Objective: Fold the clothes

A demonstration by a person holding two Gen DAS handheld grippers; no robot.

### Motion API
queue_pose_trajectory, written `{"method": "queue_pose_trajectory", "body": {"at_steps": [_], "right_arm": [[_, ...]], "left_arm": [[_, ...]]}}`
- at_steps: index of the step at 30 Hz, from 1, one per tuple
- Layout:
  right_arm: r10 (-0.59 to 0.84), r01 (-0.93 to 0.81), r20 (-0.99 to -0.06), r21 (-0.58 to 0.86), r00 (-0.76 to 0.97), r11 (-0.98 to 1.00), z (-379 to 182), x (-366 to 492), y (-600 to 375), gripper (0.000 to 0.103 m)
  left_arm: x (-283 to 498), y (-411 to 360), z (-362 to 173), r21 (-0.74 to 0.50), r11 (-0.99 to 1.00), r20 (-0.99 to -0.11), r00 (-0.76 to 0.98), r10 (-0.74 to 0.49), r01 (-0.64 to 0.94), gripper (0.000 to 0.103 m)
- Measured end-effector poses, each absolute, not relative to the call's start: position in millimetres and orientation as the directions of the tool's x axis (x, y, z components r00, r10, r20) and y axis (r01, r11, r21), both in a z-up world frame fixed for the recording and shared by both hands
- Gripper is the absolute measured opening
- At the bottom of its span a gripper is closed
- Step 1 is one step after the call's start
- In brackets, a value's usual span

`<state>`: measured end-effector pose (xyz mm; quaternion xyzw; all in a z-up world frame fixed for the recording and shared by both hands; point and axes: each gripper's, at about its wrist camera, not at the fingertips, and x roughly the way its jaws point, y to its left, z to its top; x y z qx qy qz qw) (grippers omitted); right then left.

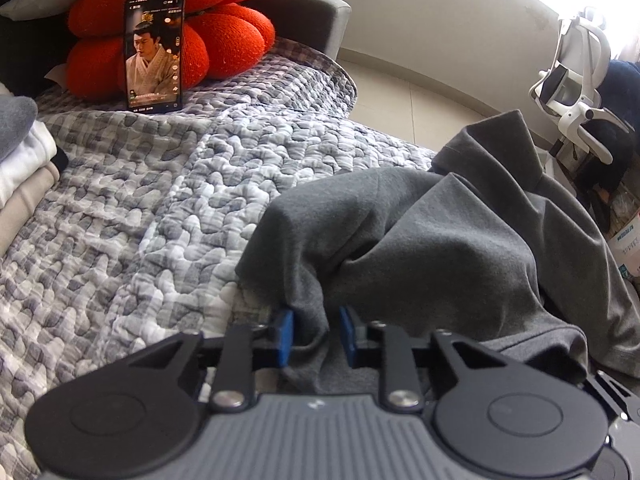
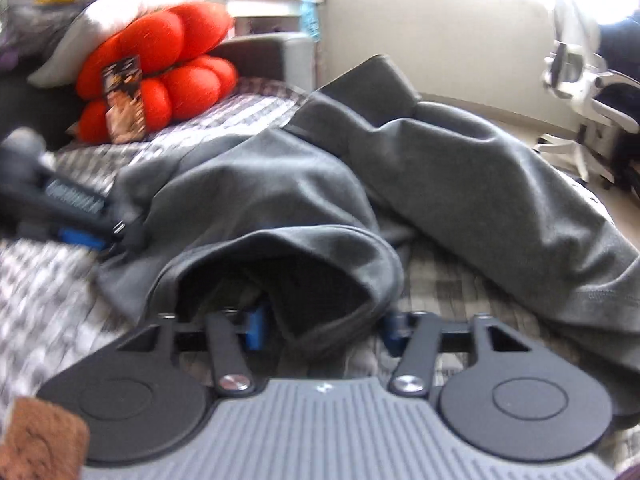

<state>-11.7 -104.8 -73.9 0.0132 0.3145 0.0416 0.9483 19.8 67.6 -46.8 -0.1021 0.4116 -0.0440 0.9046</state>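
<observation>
A dark grey garment (image 1: pixel 440 232) lies crumpled on the quilted bed cover (image 1: pixel 140 208), with one part running toward the bed's edge. My left gripper (image 1: pixel 316 334) has its blue pads a narrow gap apart around a hanging fold; the cloth touches the left pad (image 1: pixel 286 336), and a dark gap shows beside the right pad. In the right wrist view the grey garment (image 2: pixel 480 184) spreads across the bed. My right gripper (image 2: pixel 325 330) is open wide, and the garment's gaping hem lies between its fingers. The left gripper (image 2: pixel 80 224) appears blurred at the garment's left edge.
A phone (image 1: pixel 155 50) leans upright against a red cushion (image 1: pixel 224 40) at the head of the bed. Folded clothes (image 1: pixel 24 168) are stacked at the left. A white office chair (image 1: pixel 576 80) stands on the floor beyond the bed's right edge.
</observation>
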Motion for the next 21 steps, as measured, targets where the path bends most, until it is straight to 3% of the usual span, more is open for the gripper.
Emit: {"method": "queue_pose_trajectory", "body": {"at_steps": [1, 4, 13, 21], "right_arm": [[0.084, -0.055, -0.587, 0.067, 0.805, 0.996, -73, -9, -109, 0.027], [0.086, -0.018, -0.563, 0.124, 0.822, 0.992, -67, -6, -120, 0.018], [0.049, 0.015, -0.428, 0.144, 0.902, 0.989, -34, -28, -141, 0.013], [0.038, 0.024, -0.332, 0.179, 0.943, 0.983, 1, -55, -167, 0.012]], "left_arm": [[18, 69, -44, -0.235, 0.972, -0.725, 0.667, -0.174, -0.002, 0.010], [12, 72, -36, -0.277, 0.961, -0.691, 0.694, -0.204, 0.006, 0.008], [-5, 82, -11, -0.396, 0.917, -0.576, 0.768, -0.282, 0.040, 0.007], [-40, 79, 20, -0.416, 0.896, -0.454, 0.819, -0.352, 0.155, 0.007]]}}
